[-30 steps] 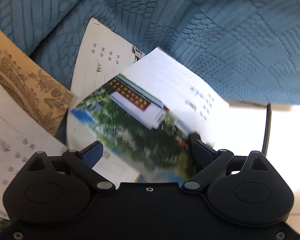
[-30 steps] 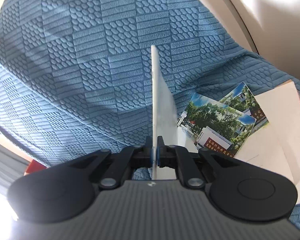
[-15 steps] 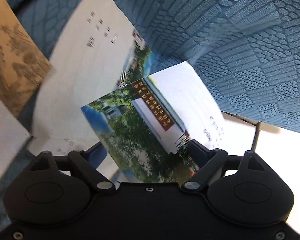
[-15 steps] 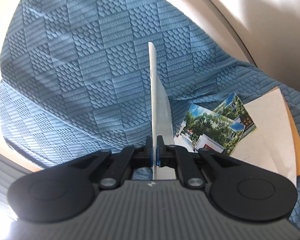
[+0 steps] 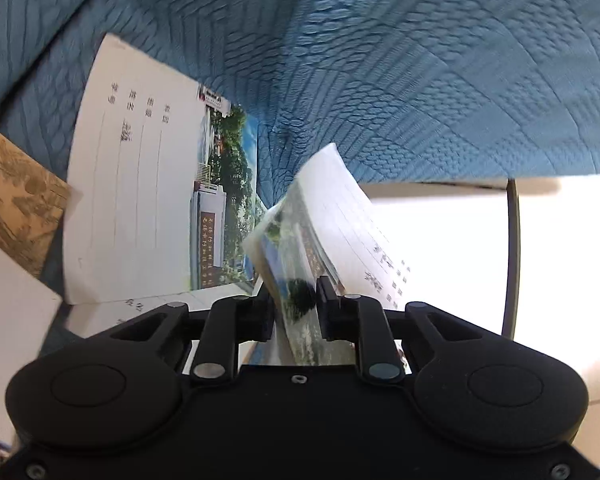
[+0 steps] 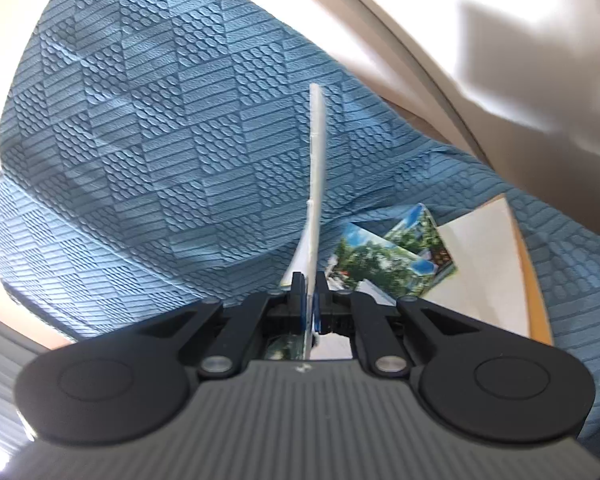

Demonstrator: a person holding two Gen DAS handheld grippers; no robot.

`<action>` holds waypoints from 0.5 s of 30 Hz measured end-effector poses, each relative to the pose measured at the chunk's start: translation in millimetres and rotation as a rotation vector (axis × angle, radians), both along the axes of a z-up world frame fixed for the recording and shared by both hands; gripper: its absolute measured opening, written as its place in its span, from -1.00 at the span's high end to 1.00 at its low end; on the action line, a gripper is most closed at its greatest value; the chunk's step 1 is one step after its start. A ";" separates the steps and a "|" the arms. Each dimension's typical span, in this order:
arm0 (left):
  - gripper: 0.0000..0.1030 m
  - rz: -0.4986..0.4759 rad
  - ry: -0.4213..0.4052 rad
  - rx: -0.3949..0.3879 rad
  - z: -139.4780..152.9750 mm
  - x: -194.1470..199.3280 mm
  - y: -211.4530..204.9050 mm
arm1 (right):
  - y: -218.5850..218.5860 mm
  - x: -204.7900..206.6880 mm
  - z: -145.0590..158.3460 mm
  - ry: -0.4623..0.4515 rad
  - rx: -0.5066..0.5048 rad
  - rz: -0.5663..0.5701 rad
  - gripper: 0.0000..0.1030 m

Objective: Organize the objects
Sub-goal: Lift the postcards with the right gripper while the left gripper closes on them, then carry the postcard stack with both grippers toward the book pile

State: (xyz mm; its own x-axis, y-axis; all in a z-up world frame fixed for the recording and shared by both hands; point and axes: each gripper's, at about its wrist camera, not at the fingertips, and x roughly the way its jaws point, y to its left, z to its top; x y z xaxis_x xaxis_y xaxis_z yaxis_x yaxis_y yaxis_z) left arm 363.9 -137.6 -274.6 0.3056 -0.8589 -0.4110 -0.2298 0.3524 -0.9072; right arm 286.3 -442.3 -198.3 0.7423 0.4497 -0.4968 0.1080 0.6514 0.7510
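My left gripper (image 5: 296, 304) is closing its jaws on a small bundle of photo postcards (image 5: 324, 216). The bundle stands bent and edge-up between the pads, lifted off the blue textured cloth (image 5: 420, 60). To its left a white lined card (image 5: 140, 184) lies flat, overlapping another photo postcard (image 5: 224, 208). My right gripper (image 6: 309, 296) is shut on a thin white card (image 6: 317, 152), held edge-on and pointing up and away. In the right wrist view, two photo postcards (image 6: 392, 256) lie on the cloth (image 6: 140, 120) beside a larger white sheet (image 6: 484, 264).
A brown card with an ink drawing (image 5: 16, 200) and another white card (image 5: 4, 320) lie at the left edge. The cloth ends at a table edge on the right, with a dark thin leg (image 5: 512, 256) and bright floor beyond.
The left jaws have come together from wide open onto the photo postcards, which have bent and turned upright as the gripper rose. The right gripper has shifted sideways, still holding its white card.
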 end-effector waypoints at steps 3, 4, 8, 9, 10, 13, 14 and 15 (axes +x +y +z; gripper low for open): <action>0.74 -0.015 -0.014 0.047 5.2 -7.0 5.6 | 1.0 -5.4 -5.5 0.023 -0.014 0.001 0.87; 0.76 -0.019 -0.019 0.060 5.8 -9.9 7.6 | 2.0 -6.9 -7.8 0.028 -0.023 0.003 0.87; 0.82 -0.023 -0.043 0.120 11.3 -20.0 12.4 | 7.4 -14.3 -16.7 0.047 -0.066 0.015 0.87; 0.83 -0.025 -0.048 0.132 12.7 -22.9 13.2 | 9.0 -16.4 -18.7 0.049 -0.073 0.017 0.87; 0.84 -0.028 -0.054 0.144 14.4 -26.1 14.2 | 10.0 -18.3 -20.2 0.049 -0.080 0.019 0.87; 0.86 -0.030 -0.067 0.163 19.9 -35.3 18.5 | 11.4 -25.3 -23.1 0.050 -0.089 0.027 0.86; 0.86 -0.033 -0.076 0.170 22.4 -37.9 19.3 | 12.0 -27.5 -22.7 0.046 -0.094 0.030 0.86; 0.86 -0.034 -0.085 0.177 25.0 -40.5 20.0 | 12.9 -29.5 -21.9 0.042 -0.101 0.033 0.86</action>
